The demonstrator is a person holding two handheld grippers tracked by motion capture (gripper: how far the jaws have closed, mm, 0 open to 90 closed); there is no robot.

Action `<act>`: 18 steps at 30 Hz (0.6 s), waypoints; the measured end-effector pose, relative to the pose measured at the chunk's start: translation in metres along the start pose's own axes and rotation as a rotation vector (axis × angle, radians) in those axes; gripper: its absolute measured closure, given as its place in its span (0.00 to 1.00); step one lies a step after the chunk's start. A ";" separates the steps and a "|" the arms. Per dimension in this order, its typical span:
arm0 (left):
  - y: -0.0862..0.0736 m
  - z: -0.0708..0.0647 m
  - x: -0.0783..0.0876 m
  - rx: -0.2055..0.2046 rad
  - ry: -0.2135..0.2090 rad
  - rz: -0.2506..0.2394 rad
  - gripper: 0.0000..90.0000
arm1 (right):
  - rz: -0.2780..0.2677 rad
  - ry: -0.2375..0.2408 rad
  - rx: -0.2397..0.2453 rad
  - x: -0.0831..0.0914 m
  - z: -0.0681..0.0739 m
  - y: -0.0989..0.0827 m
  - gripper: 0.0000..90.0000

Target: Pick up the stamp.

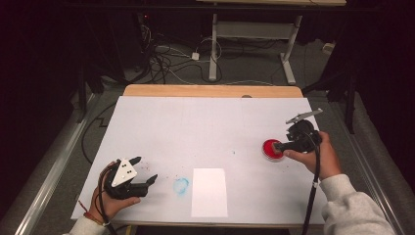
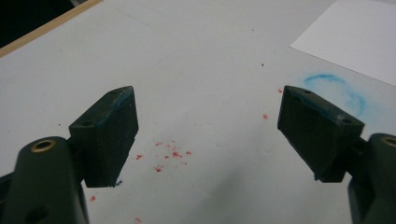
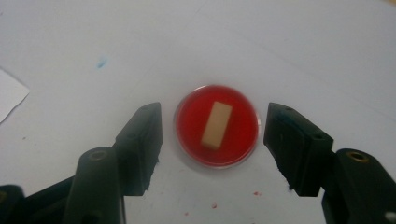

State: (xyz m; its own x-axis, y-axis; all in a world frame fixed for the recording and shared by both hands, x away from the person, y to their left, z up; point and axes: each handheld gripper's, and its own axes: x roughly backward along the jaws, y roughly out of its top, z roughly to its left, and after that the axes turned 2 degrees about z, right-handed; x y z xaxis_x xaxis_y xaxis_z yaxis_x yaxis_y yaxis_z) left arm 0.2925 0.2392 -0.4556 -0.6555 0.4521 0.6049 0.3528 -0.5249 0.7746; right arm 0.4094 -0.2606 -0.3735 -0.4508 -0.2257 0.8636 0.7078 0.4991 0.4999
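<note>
A round red dish (image 1: 272,149) (image 3: 217,126) with a small tan block (image 3: 216,125) lying in it sits on the white table cover at the right. My right gripper (image 1: 280,146) (image 3: 212,112) hovers over it, one jaw on each side of the dish, with a gap between each pad and the rim. At the front left, my left gripper (image 1: 147,168) (image 2: 208,93) stands open above the table with nothing between its jaws.
A white paper sheet (image 1: 209,192) (image 2: 350,37) lies at the front centre, with a blue ring smudge (image 1: 181,185) (image 2: 336,88) to its left. Red specks (image 2: 170,154) dot the cover below the left jaws. The wooden table edge (image 1: 210,90) runs along the far side.
</note>
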 end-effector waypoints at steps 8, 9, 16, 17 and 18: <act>-0.001 0.001 -0.001 0.003 -0.006 0.010 0.22 | 0.131 -0.020 0.003 -0.029 0.001 0.011 0.53; -0.001 0.001 -0.001 0.001 -0.009 0.009 0.22 | 0.137 -0.010 -0.001 -0.031 0.001 0.011 0.54; -0.001 0.001 -0.002 -0.004 -0.014 0.017 0.22 | 0.153 -0.020 -0.007 -0.041 -0.001 0.009 0.69; -0.001 0.000 -0.002 -0.006 -0.014 0.018 0.22 | 0.154 -0.014 -0.013 -0.041 -0.002 0.008 0.72; 0.000 0.000 -0.002 -0.006 -0.012 0.020 0.22 | 0.149 -0.008 -0.013 -0.043 -0.003 0.007 0.76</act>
State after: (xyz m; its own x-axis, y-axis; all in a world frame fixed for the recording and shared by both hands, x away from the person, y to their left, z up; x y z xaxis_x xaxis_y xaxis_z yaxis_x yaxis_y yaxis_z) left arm 0.2939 0.2386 -0.4572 -0.6404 0.4499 0.6225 0.3618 -0.5383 0.7611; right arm 0.4353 -0.2499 -0.4070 -0.3443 -0.1429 0.9279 0.7742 0.5159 0.3667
